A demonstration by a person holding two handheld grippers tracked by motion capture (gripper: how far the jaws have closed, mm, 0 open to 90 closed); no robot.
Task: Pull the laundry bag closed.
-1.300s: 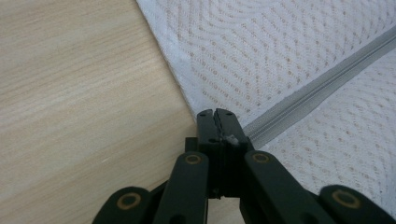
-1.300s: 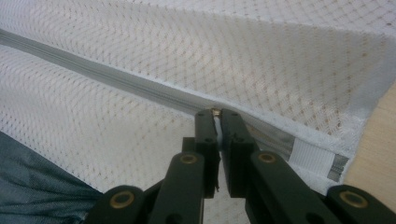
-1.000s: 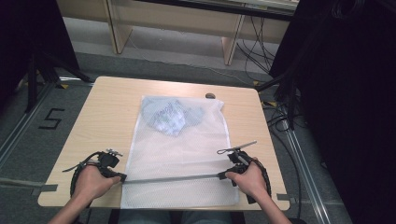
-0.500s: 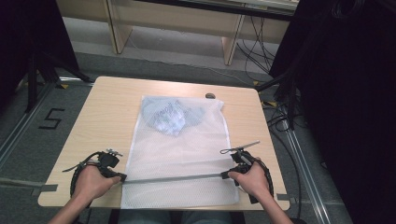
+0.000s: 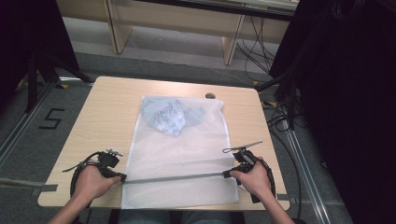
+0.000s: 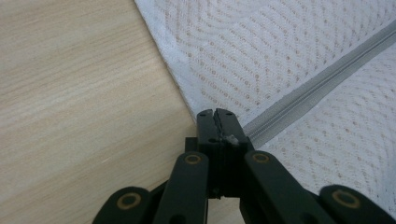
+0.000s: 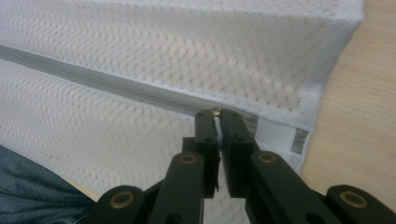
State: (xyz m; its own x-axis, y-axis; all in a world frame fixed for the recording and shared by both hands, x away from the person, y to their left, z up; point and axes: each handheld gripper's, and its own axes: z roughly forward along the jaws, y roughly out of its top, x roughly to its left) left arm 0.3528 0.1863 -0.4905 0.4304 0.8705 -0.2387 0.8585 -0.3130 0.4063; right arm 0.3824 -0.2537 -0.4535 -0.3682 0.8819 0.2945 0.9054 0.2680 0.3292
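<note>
While a bluish garment (image 5: 170, 115) already sits inside the white mesh laundry bag (image 5: 182, 149) on the counter (image 5: 107, 107), the zipper (image 5: 177, 177) spans the bag's near end. The left gripper (image 6: 219, 114) is clenched on its left end, and the right gripper (image 7: 215, 113) pinches the slider (brass, apparently) at the other end. Loading looks done; whether the zipper is fully closed I cannot tell.

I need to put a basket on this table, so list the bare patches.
Bare wood lies left of the mesh laundry bag, from the far edge down toward the left claw. A narrower strip runs along the bag's right side, above the right claw. A thin band lies beyond the bag, beside a small dark object. The near edge is crowded.
</note>
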